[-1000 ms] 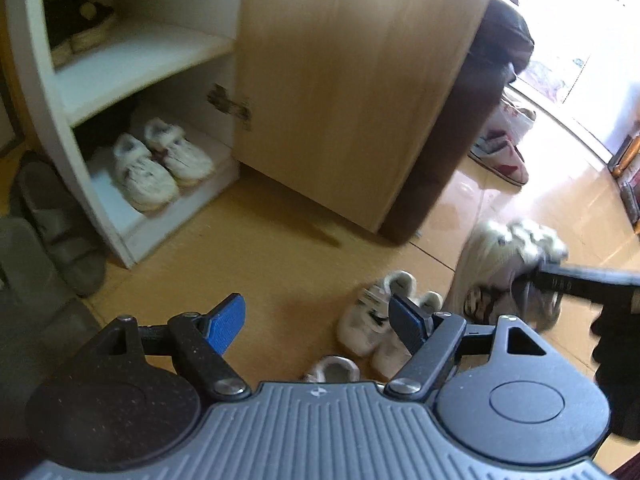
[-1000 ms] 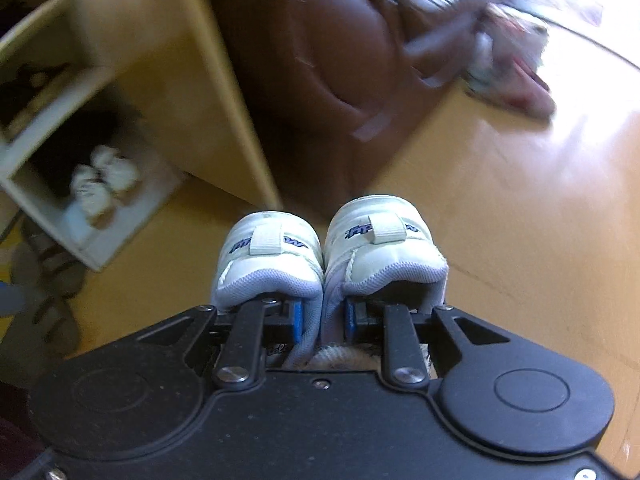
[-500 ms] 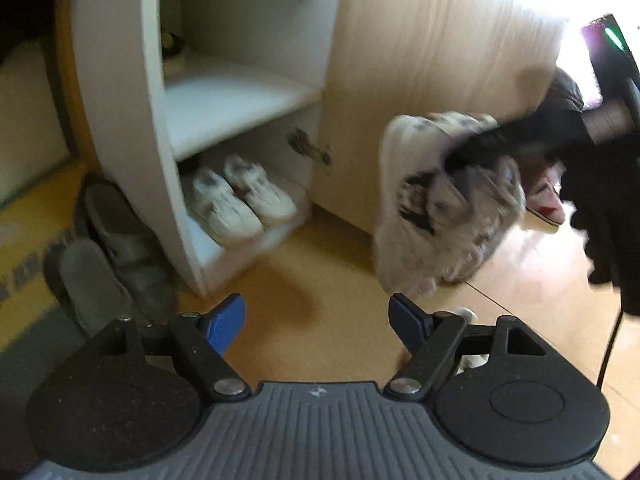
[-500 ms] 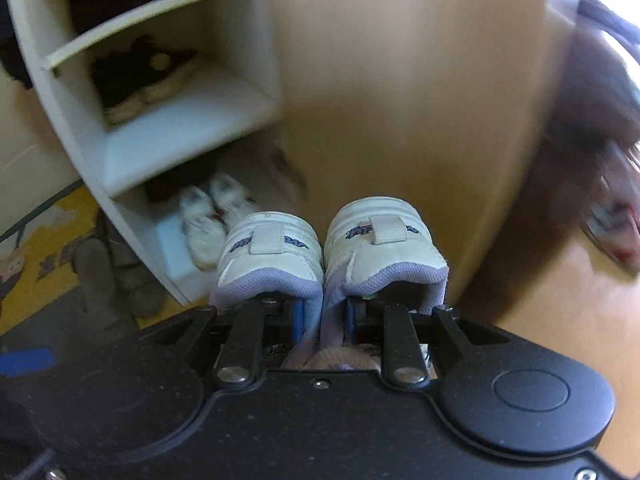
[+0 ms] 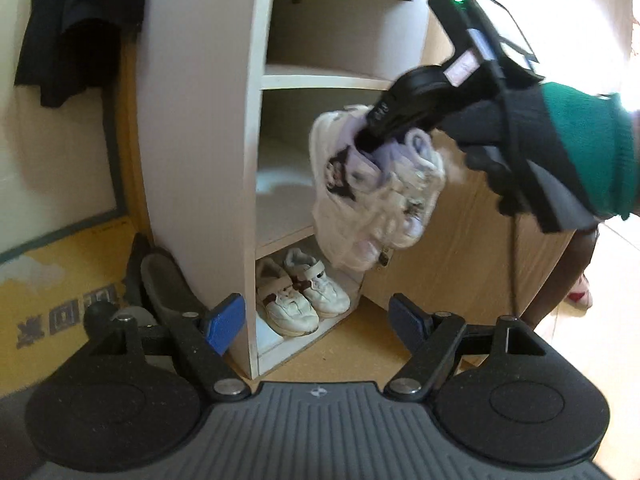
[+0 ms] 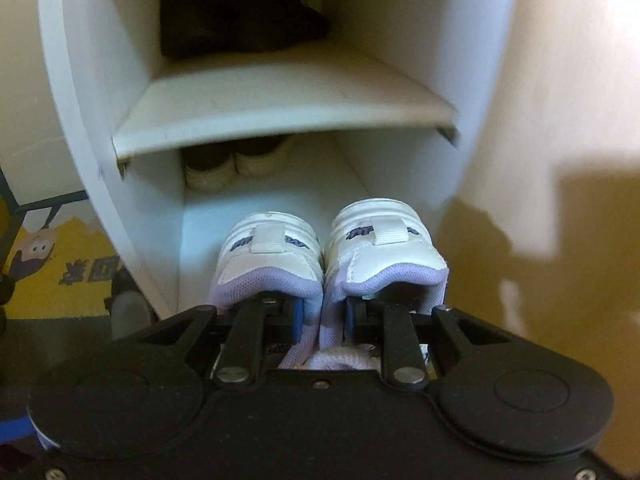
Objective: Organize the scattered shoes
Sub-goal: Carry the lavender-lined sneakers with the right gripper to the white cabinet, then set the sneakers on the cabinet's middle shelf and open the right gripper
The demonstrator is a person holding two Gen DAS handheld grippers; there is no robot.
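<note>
My right gripper [image 6: 322,316] is shut on the inner heel collars of a pair of small white and lilac sneakers [image 6: 332,248], held together. In the left wrist view the pair [image 5: 372,196] hangs from the right gripper [image 5: 384,120] in front of the white shoe cabinet's [image 5: 244,152] middle shelf. A white pair with dark red trim [image 5: 300,296] stands on the bottom shelf. My left gripper [image 5: 316,316] is open and empty, low before the cabinet.
The cabinet's wooden door [image 5: 472,208] stands open on the right. Dark shoes [image 6: 240,12] sit on a higher shelf and a pale pair [image 6: 232,160] sits deeper below it. Grey sandals [image 5: 160,280] lie left of the cabinet on a yellow mat [image 5: 60,272].
The right gripper has carried the sneaker pair from the floor up to the cabinet opening. The left gripper has swung left toward the cabinet and stayed open.
</note>
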